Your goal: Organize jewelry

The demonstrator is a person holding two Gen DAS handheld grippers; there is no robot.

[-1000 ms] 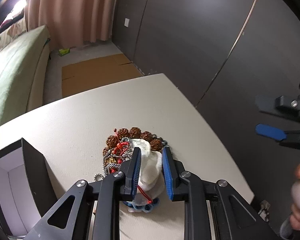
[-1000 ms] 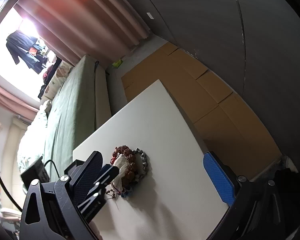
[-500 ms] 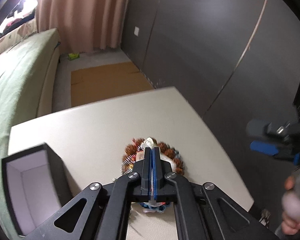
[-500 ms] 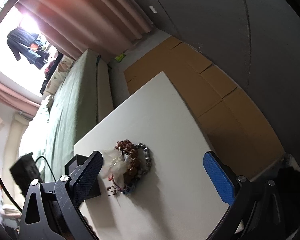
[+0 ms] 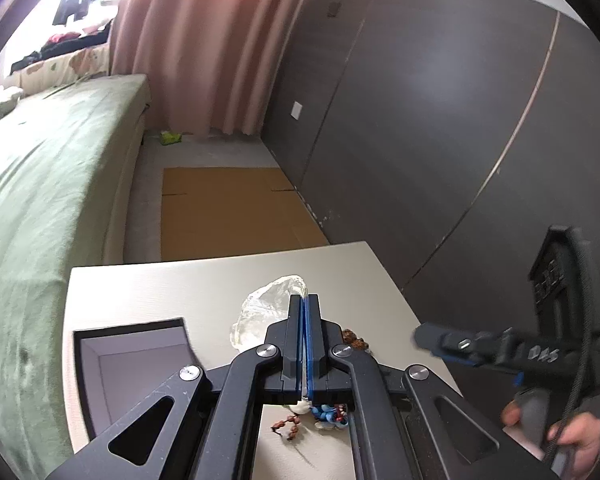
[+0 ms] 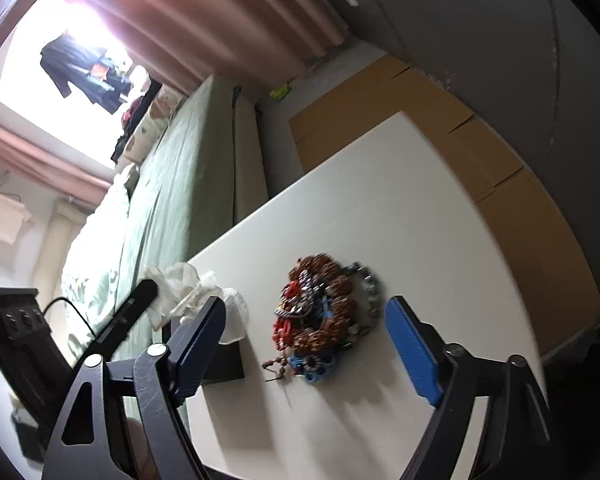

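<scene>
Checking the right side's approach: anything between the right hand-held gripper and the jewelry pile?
Nothing visible. The right hand-held gripper has its jaws apart, just been closing, with bare table up to the jewelry pile. The clear plastic bag, pinched in the left hand-held gripper, hangs off to one side.

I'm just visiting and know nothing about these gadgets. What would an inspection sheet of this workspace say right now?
Surface: white table, mostly bare.
Job's things: jewelry pile of brown beads, a red piece, a blue piece and a silver chain lies on the table; open dark box with a pale inside stands beside it.
Clutter: clear plastic bag, lifted off the pile.
Grippers: left gripper is shut on the bag; right gripper is open above the pile, its jaws having just been closing, nothing gripped.
Cables: a black cable runs along the right gripper's body.
Surroundings: green bed, pink curtain, cardboard on the floor, dark wall panels.
</scene>
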